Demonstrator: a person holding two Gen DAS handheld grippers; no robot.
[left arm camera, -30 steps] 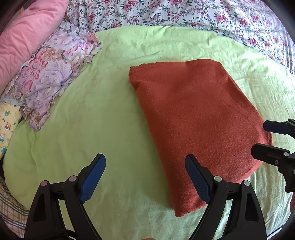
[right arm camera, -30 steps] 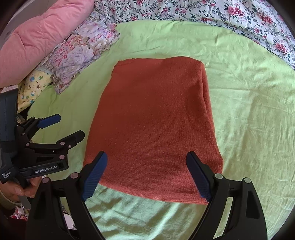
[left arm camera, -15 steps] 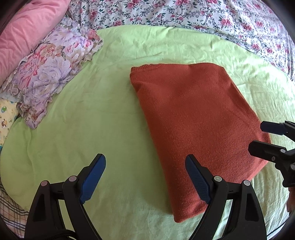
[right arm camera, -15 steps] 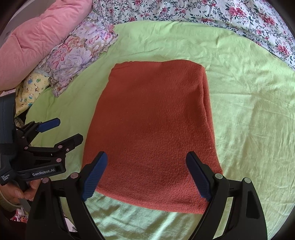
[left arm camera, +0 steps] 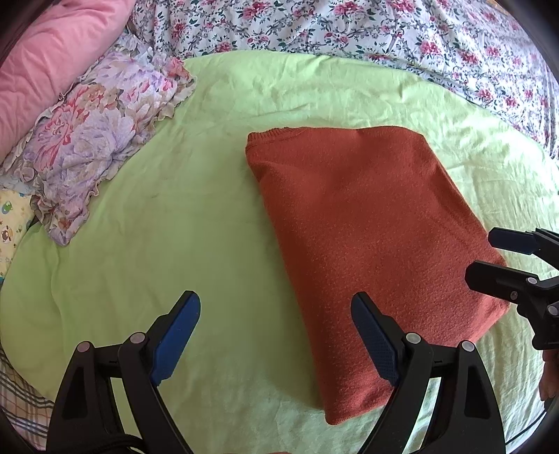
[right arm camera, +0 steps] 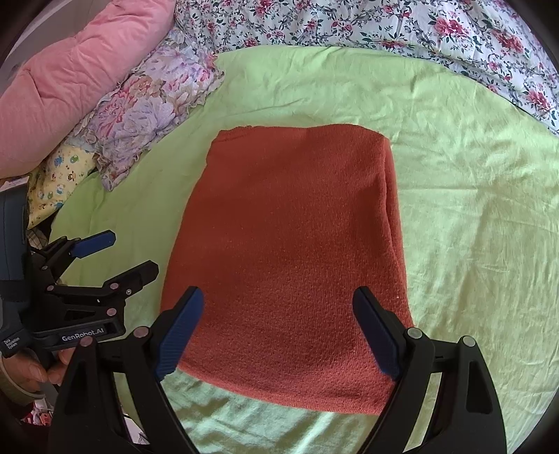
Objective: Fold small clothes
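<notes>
Nearest the cameras, both claws stand wide apart in the jaws and grip nothing: the left claw [left arm camera: 276, 335] hovers over bare green sheet [left arm camera: 181, 216] just off the left long side of the rust-red knitted garment [left arm camera: 363, 237], its right finger reaching over that side, while the right claw [right arm camera: 279, 331] hangs squarely over the garment's near short edge, one finger toward each near corner. The garment lies flat on the middle of the bed, already folded into a thick rectangle (layered edges show down its right side), and its long axis runs from the claws away toward the far side of the bed. The right claw is therefore the nearer and better centred of the two; the left sits off to the side. If one more fold is wanted, it would most likely carry the near short edge across the long axis to the far edge, each claw taking a near corner. Beyond the garment's far left corner, a ruffled floral pillow [left arm camera: 97, 139] and a pink quilt [left arm camera: 52, 59] lie at the bed's far left corner, and a flowered bedcover [left arm camera: 384, 31] runs along the far edge.
</notes>
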